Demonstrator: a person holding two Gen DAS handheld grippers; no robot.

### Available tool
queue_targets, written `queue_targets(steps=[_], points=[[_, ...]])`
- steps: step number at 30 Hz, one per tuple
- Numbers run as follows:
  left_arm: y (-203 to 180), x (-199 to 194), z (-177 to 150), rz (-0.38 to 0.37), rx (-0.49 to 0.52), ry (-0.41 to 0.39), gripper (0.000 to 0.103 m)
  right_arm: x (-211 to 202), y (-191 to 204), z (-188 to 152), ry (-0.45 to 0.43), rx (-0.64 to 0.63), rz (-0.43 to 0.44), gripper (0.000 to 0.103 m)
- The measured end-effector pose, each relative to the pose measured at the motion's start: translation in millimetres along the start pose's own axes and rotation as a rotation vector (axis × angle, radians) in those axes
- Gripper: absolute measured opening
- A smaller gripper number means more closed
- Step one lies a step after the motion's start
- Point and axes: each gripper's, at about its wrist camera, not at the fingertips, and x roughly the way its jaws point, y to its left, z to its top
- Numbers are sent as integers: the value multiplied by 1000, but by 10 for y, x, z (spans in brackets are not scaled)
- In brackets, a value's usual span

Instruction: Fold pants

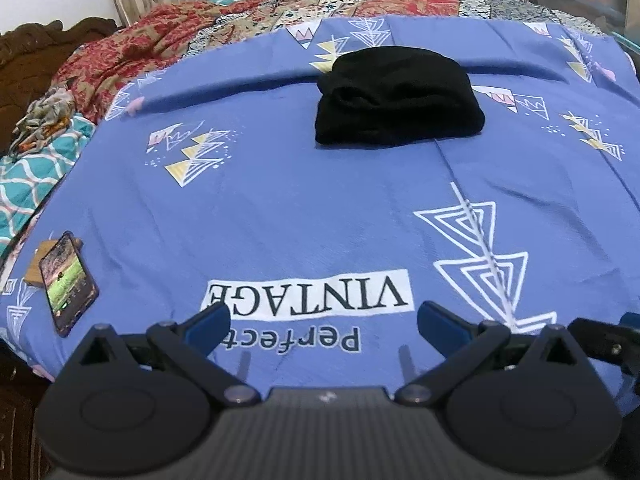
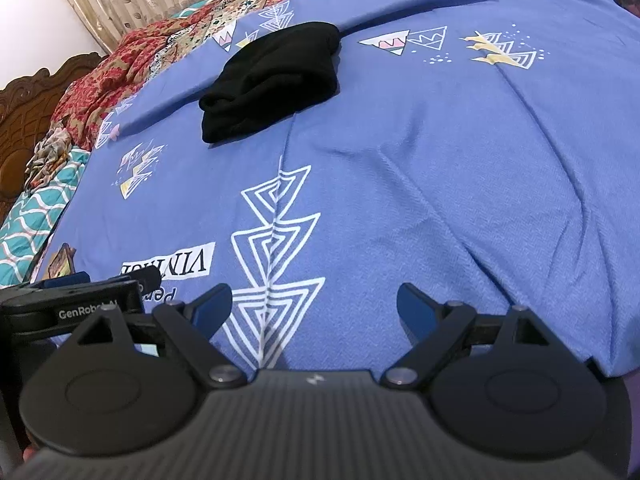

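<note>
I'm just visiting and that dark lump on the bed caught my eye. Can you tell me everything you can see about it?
It is a pair of black pants, already folded into a thick, compact bundle. The cloth looks soft and matte, with rounded folds stacked at one end. It lies flat on the blue printed bedsheet, over a long crease in it, far from the near edge. Only the sheet touches it. Both the left claw and the right claw are open and well short of it.

A phone (image 1: pixel 68 283) (screen lit) lies on the blue printed bedsheet (image 1: pixel 280 208), near a red patterned blanket (image 1: pixel 120 56).
</note>
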Motion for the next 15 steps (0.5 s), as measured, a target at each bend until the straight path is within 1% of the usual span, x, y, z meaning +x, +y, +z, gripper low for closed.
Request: queue_targets(steps=[10,15], points=[[27,-8,18,43,8,-25,103,-6,-8,5,0,-1,1,91],[40,12,21,46,10,-21,103,-3,6,2,-1,0,-1,91]])
